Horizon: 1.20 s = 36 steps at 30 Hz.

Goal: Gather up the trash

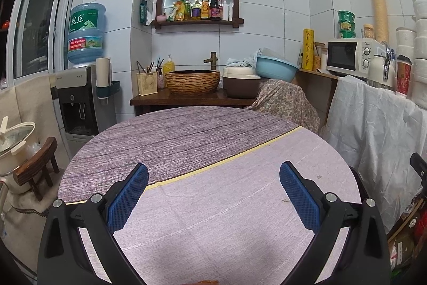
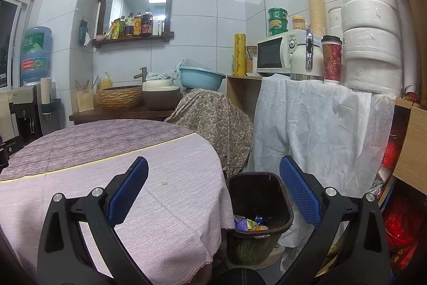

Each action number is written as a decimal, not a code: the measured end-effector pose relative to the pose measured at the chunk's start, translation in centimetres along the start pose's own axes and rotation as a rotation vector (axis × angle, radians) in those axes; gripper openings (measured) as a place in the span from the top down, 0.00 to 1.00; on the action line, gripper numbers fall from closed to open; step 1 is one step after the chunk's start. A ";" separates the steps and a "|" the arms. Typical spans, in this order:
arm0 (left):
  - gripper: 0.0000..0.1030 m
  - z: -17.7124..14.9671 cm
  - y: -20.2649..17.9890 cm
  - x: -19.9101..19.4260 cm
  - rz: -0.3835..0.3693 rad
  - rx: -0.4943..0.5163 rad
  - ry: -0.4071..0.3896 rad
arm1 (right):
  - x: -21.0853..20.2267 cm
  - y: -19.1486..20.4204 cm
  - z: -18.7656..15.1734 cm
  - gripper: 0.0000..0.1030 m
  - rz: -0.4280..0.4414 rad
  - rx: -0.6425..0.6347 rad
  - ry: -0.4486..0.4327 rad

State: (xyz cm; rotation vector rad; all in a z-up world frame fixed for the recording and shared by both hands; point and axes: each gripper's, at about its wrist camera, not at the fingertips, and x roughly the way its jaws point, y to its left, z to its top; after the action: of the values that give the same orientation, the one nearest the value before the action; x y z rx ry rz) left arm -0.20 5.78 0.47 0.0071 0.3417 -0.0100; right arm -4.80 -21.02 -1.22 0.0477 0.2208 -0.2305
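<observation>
Water jug (image 1: 86, 32) far left, green label with big letters "虎丘". Red paper cup (image 2: 331, 59) far right by kettle, letters "CH" show. Other labels too small to read.

Left claw (image 1: 213, 187) spread wide, holds nothing, over round table (image 1: 186, 135) with purple cloth.

Right claw (image 2: 213, 187) spread wide, holds nothing. Brown bin (image 2: 260, 205) on floor just right of table, near, between its blue pads (image 2: 300, 194). Trash (image 2: 249, 223) inside bin, at bottom: bright wrappers.

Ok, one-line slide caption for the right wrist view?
Open right gripper above a dark brown plastic bin holding colourful wrappers, beside the round cloth-covered table.
</observation>
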 end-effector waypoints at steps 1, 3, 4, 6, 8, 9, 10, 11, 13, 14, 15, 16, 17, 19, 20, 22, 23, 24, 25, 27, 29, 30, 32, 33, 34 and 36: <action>0.05 0.0 0.0 0.0 0.001 0.000 0.000 | 0.0 0.0 0.0 0.06 0.000 0.000 0.001; 0.05 0.0 -0.1 0.0 -0.002 -0.001 0.002 | 0.0 0.1 0.0 0.06 0.000 -0.002 0.001; 0.05 0.0 -0.1 0.0 -0.003 -0.002 0.003 | 0.0 0.1 0.0 0.06 0.001 -0.002 0.001; 0.05 0.0 -0.1 0.0 -0.004 0.001 0.004 | 0.0 0.1 0.0 0.06 0.001 0.000 0.001; 0.05 -0.1 -0.1 0.0 -0.003 0.004 0.003 | 0.1 0.1 0.0 0.06 0.000 0.000 0.000; 0.05 -0.1 -0.1 0.0 -0.003 0.004 0.003 | 0.0 0.1 0.0 0.06 0.001 -0.001 0.001; 0.05 -0.1 -0.1 0.0 -0.004 0.004 0.004 | 0.1 0.1 0.0 0.06 0.002 -0.001 0.002; 0.05 -0.1 -0.1 0.0 -0.004 0.003 0.004 | 0.0 0.1 0.0 0.06 0.001 0.000 0.001; 0.05 -0.1 -0.1 0.0 -0.003 0.003 0.004 | 0.0 0.1 0.0 0.06 0.002 -0.001 0.002; 0.05 -0.1 -0.1 0.1 -0.004 0.004 0.004 | 0.0 0.2 -0.1 0.06 0.002 -0.001 0.002; 0.05 -0.1 -0.1 0.1 -0.005 0.004 0.004 | 0.0 0.2 -0.1 0.06 0.003 0.000 0.002; 0.05 -0.1 -0.1 0.1 -0.004 0.004 0.005 | 0.1 0.2 -0.1 0.06 0.003 0.000 0.002; 0.05 -0.1 -0.1 0.1 -0.004 0.005 0.006 | 0.0 0.2 -0.1 0.06 0.003 -0.001 0.002; 0.05 -0.2 -0.1 0.2 -0.006 0.006 0.008 | 0.0 0.2 -0.1 0.06 0.002 -0.001 0.003; 0.05 -0.2 -0.1 0.1 -0.007 0.007 0.008 | 0.0 0.2 -0.1 0.06 0.002 0.001 0.002; 0.05 -0.2 -0.1 0.2 -0.006 0.010 0.006 | 0.0 0.2 0.0 0.06 0.003 0.001 0.002; 0.05 -0.2 -0.1 0.1 -0.006 0.009 0.005 | 0.0 0.2 -0.1 0.06 0.004 0.001 0.002; 0.05 -0.2 -0.1 0.1 -0.009 0.007 0.006 | 0.0 0.2 0.0 0.06 0.002 -0.001 0.002; 0.05 -0.2 -0.1 0.2 -0.010 0.007 0.007 | 0.0 0.2 0.0 0.06 0.002 -0.001 0.002; 0.05 -0.2 -0.1 0.2 -0.008 0.007 0.007 | 0.0 0.2 0.0 0.06 0.003 0.001 0.002; 0.05 -0.2 -0.1 0.2 -0.010 0.007 0.008 | 0.0 0.2 0.0 0.06 0.002 0.001 0.001; 0.05 -0.2 -0.1 0.2 -0.009 0.007 0.008 | 0.1 0.2 0.0 0.06 0.003 0.001 0.003; 0.05 -0.2 -0.1 0.1 -0.012 0.006 0.007 | 0.1 0.3 -0.1 0.06 0.005 0.001 0.005; 0.05 -0.2 -0.2 0.1 -0.013 0.006 0.006 | 0.1 0.4 -0.2 0.06 0.006 0.001 0.005; 0.05 -0.2 -0.2 0.1 -0.013 0.007 0.005 | 0.1 0.4 -0.2 0.06 0.006 0.001 0.004; 0.05 -0.2 -0.2 0.1 -0.015 0.009 0.003 | 0.1 0.4 -0.2 0.06 0.007 0.000 0.003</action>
State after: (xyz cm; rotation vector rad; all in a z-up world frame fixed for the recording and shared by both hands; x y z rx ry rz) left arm -0.14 5.59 0.26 0.0139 0.3452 -0.0265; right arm -4.65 -20.60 -1.47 0.0484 0.2233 -0.2232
